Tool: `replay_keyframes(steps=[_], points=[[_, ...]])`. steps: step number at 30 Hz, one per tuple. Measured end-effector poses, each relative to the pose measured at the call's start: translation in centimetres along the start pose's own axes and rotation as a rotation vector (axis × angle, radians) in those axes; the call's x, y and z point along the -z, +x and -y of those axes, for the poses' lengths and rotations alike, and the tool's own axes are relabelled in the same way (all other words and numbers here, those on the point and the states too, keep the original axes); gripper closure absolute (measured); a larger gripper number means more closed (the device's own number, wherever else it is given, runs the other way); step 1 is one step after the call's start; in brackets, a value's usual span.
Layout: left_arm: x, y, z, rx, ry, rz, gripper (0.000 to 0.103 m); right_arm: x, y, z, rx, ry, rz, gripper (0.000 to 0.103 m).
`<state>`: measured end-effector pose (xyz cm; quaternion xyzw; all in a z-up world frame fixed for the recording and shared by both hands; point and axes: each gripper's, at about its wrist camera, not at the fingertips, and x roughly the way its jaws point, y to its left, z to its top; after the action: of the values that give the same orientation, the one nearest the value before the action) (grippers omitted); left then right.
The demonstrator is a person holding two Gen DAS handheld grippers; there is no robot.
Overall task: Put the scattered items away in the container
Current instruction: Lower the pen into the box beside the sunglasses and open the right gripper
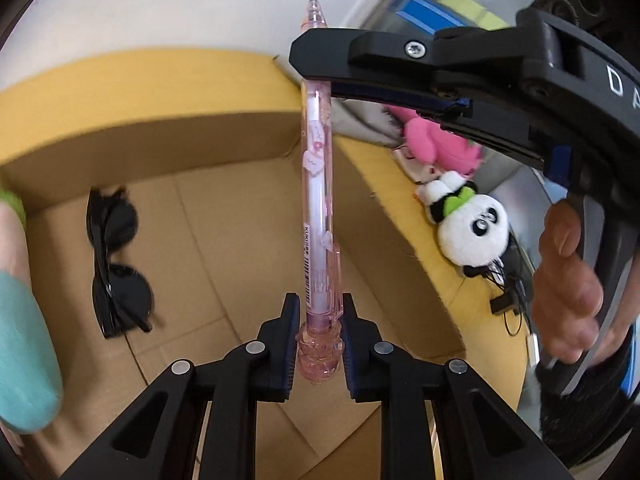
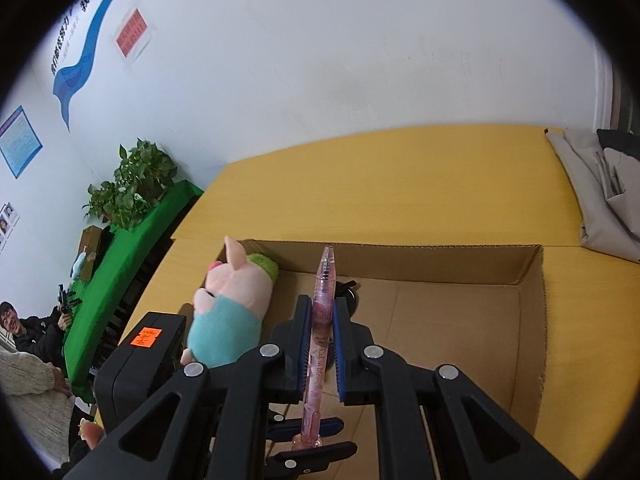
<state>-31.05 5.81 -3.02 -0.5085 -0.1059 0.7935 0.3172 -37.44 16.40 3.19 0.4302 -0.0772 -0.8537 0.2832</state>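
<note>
A clear pink pen (image 1: 318, 184) is held above the open cardboard box (image 1: 224, 148). My left gripper (image 1: 319, 312) is shut on its clip end. My right gripper (image 2: 322, 316) is shut on its barrel nearer the tip, and shows from the side in the left wrist view (image 1: 316, 68). The pen also shows in the right wrist view (image 2: 322, 320). Inside the box lie black sunglasses (image 1: 116, 264) and a pink pig plush with a teal shirt (image 2: 232, 308). A panda plush (image 1: 468, 224) and a pink plush (image 1: 432, 144) lie on the yellow table outside the box.
The yellow table (image 2: 400, 184) holds the box (image 2: 532, 320). Grey folded cloth (image 2: 592, 188) lies at the far right. A green-covered table with a plant (image 2: 132, 188) and people (image 2: 24, 328) stand at the left. Black cords (image 1: 508, 296) lie near the panda.
</note>
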Motion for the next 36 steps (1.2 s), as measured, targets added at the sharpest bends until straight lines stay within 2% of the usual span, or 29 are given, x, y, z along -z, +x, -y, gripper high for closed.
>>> replay_keyframes(steps=[12, 15, 25, 33, 35, 36], points=[[-0.9, 6.4, -6.8, -0.105, -0.268, -0.176, 0.084, -0.3, 12.5, 3.8, -0.014, 0.028, -0.219, 0.094], [-1.0, 7.0, -7.8, -0.078, -0.309, -0.186, 0.083, 0.1, 14.8, 4.7, 0.003, 0.036, -0.249, 0.094], [-1.7, 7.3, -8.9, -0.058, -0.367, -0.223, 0.082, 1.1, 17.6, 6.0, 0.014, 0.074, -0.292, 0.093], [-1.8, 7.3, -9.5, -0.050, -0.393, -0.250, 0.081, 1.1, 18.8, 5.9, 0.041, 0.059, -0.294, 0.093], [-1.8, 7.1, -9.4, -0.039, -0.402, -0.241, 0.063, 1.5, 19.1, 6.7, 0.029, 0.073, -0.292, 0.093], [-1.8, 6.7, -9.5, -0.031, -0.412, -0.226, 0.044, 1.6, 19.1, 6.9, 0.024, 0.079, -0.292, 0.093]])
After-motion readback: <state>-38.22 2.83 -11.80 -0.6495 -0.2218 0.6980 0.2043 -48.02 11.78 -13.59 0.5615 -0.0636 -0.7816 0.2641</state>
